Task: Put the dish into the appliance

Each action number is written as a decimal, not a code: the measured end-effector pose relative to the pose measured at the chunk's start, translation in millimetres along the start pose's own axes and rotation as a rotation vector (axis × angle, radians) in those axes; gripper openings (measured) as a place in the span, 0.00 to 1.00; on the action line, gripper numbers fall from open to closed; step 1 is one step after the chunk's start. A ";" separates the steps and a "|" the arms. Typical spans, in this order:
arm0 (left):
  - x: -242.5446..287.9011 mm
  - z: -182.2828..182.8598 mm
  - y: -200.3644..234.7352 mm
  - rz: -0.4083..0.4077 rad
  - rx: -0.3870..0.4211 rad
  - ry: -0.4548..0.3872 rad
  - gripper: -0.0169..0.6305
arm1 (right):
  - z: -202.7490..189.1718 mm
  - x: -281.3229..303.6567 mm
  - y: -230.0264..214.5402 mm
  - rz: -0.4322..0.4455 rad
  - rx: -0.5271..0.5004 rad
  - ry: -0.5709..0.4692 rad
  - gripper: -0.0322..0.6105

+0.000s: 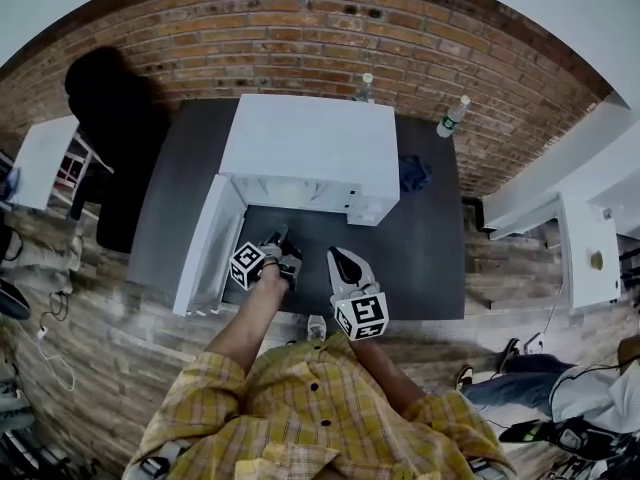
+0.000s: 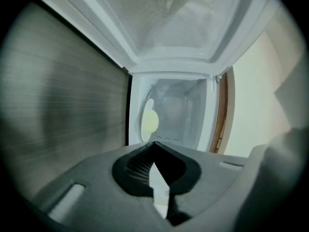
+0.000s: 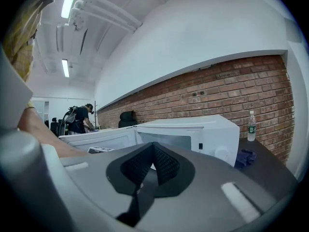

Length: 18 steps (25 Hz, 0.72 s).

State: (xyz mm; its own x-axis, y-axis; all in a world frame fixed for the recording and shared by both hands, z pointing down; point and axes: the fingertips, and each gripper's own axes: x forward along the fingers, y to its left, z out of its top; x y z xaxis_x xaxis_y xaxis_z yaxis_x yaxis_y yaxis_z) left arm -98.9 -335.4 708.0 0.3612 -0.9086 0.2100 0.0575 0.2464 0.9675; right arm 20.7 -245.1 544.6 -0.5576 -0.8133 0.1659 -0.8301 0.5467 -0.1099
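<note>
The dish (image 2: 149, 121) seemingly lies inside the open appliance (image 1: 310, 143) at mid-frame, so the left claw (image 2: 154, 144) and right claw (image 3: 154, 145) sit closed and empty before it, probably free to shut the door (image 1: 205, 248).

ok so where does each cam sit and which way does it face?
Head view: on the person's head, facing steeply down at the microwave on the dark table; shows the shirt, both arms, left gripper, right gripper.
Left gripper view: on the left gripper, facing into the microwave's open cavity; shows only its shut jaws.
Right gripper view: on the right gripper, facing level at the microwave's front and the brick wall; shows its shut jaws and an arm.
Shared: head and right gripper views catch the bottle and blue cloth.
</note>
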 end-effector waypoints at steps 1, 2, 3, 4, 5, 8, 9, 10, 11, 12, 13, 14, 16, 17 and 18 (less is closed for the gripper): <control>-5.3 -1.4 -4.5 -0.012 0.002 0.006 0.03 | -0.8 -2.1 2.9 -0.001 0.003 -0.001 0.05; -11.0 -3.1 -9.1 -0.024 0.007 0.013 0.03 | -2.1 -4.3 5.6 -0.004 0.004 0.001 0.05; -16.7 -5.3 -13.7 -0.035 0.015 0.020 0.03 | -3.5 -6.6 7.9 -0.009 0.003 0.004 0.05; -22.2 -7.6 -18.1 -0.045 0.028 0.029 0.03 | -4.4 -8.8 9.7 -0.014 0.001 0.006 0.05; -27.6 -9.9 -22.6 -0.055 0.049 0.039 0.03 | -4.5 -10.9 11.2 -0.019 0.000 0.007 0.05; -45.7 -17.1 -33.7 -0.076 0.130 0.075 0.03 | -3.9 -17.4 16.5 -0.028 -0.002 0.004 0.06; -51.7 -19.6 -36.7 -0.081 0.157 0.087 0.03 | -3.3 -19.4 18.5 -0.029 -0.006 0.002 0.06; -57.3 -22.2 -39.7 -0.086 0.188 0.099 0.03 | -2.6 -21.0 20.4 -0.030 -0.009 0.000 0.06; -62.5 -25.2 -42.9 -0.091 0.225 0.114 0.03 | -1.9 -22.3 22.2 -0.031 -0.012 -0.001 0.06; -67.7 -28.6 -46.6 -0.098 0.268 0.129 0.03 | -1.4 -23.2 24.1 -0.031 -0.011 -0.003 0.06; -72.8 -32.2 -50.7 -0.105 0.315 0.143 0.03 | -0.9 -24.1 25.8 -0.031 -0.008 -0.004 0.06; -78.0 -36.0 -55.2 -0.114 0.361 0.155 0.03 | -0.5 -25.2 27.1 -0.032 -0.002 -0.005 0.06; -87.9 -43.9 -64.7 -0.136 0.440 0.166 0.03 | 0.5 -28.3 28.7 -0.036 0.005 -0.008 0.06; -92.5 -47.8 -69.9 -0.149 0.478 0.168 0.03 | 1.1 -29.8 29.2 -0.038 0.006 -0.009 0.06; -96.9 -51.3 -75.4 -0.161 0.520 0.169 0.03 | 1.9 -30.9 29.5 -0.040 0.007 -0.009 0.06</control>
State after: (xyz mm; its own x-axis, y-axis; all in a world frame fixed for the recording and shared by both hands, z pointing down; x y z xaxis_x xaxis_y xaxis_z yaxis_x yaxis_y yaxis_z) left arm -90.5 -248.6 607.5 0.5319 -0.8439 0.0700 -0.3261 -0.1278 0.9367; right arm 13.5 -204.3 534.4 -0.5243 -0.8362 0.1612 -0.8515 0.5126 -0.1102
